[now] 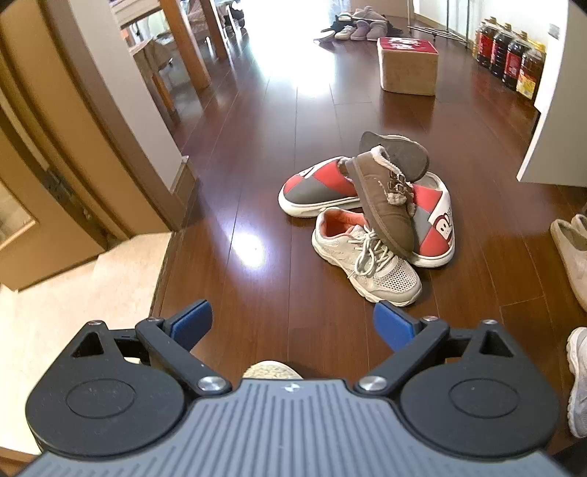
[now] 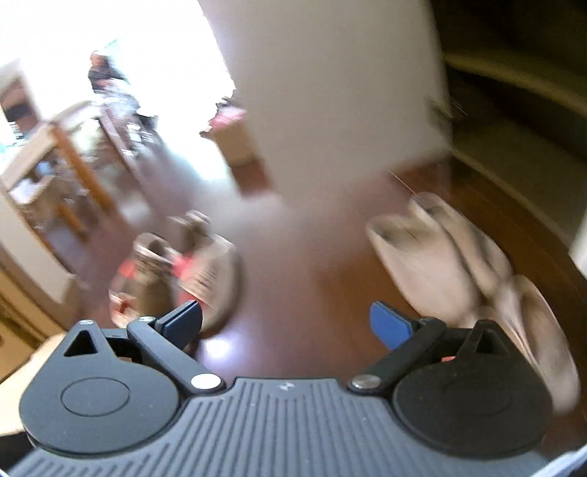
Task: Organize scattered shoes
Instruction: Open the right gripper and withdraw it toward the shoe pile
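In the left wrist view a heap of shoes lies on the wooden floor: two red-and-grey slippers (image 1: 315, 187) (image 1: 436, 227), a brown fur-lined shoe (image 1: 385, 205) on top with its mate's sole (image 1: 396, 154) behind, and a white laced sneaker (image 1: 370, 257) in front. My left gripper (image 1: 291, 324) is open and empty, short of the sneaker. The right wrist view is motion-blurred. My right gripper (image 2: 286, 323) is open and empty; beige shoes (image 2: 440, 257) lie to its right and the red-and-grey heap (image 2: 183, 271) to its left.
A beige shoe (image 1: 572, 249) and a grey sneaker (image 1: 579, 378) lie at the right edge. A red-topped box (image 1: 409, 66), oil bottles (image 1: 510, 58) and more shoes (image 1: 359, 27) stand farther back. A white cabinet (image 1: 557, 128) is at right, a door frame (image 1: 121, 154) at left.
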Tool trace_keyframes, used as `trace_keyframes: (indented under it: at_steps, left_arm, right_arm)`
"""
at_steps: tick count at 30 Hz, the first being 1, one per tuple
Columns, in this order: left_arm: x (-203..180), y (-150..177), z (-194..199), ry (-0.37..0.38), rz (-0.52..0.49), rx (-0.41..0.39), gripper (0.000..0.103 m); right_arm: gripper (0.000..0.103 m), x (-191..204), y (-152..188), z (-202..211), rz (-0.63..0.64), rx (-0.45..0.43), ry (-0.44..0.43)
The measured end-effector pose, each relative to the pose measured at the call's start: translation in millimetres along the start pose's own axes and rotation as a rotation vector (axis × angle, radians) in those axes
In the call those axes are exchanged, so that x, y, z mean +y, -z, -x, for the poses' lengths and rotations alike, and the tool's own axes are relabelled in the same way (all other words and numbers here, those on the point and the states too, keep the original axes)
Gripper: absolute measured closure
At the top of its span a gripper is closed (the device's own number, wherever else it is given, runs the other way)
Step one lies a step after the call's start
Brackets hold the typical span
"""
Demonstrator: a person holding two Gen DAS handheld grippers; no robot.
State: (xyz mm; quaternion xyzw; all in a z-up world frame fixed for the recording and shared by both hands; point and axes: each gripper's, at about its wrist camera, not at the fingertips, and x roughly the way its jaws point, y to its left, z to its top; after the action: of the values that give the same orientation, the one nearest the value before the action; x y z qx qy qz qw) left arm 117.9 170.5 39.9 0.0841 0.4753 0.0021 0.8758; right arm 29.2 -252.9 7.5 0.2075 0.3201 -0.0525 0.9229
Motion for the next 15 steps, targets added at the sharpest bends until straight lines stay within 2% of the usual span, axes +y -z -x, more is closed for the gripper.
trace_keyframes:
  at_steps: [2, 5, 9, 11, 14, 15]
  left_arm:
    - [4, 0, -3, 0.007, 0.016, 0.014, 0.005]
    - [11, -2, -22, 0.029, 0.063, 0.085, 0.004]
    - [10, -2, -56, 0.0, 0.048, 0.176, 0.004]
    - [9, 1, -67, -0.011, 0.03, 0.195, 0.004]
    - [7, 1, -92, -0.011, 0.004, 0.219, 0.004]
    - [8, -1, -103, -0.014, 0.009, 0.233, 0.004]
  right_arm:
    - [0.004, 34, -23, -3, 0.023, -0.029, -0.038]
    - [0.001, 76, -51, -4, 0.02, -0.055, -0.071]
    - [0.001, 126, -76, -17, -0.004, 0.008, -0.178]
    - [0.001, 148, -77, -29, 0.034, 0.062, -0.208]
    - [0.001, 167, -63, -46, 0.096, 0.089, -0.19]
    - [0.001, 166, -53, -52, 0.089, 0.073, -0.173]
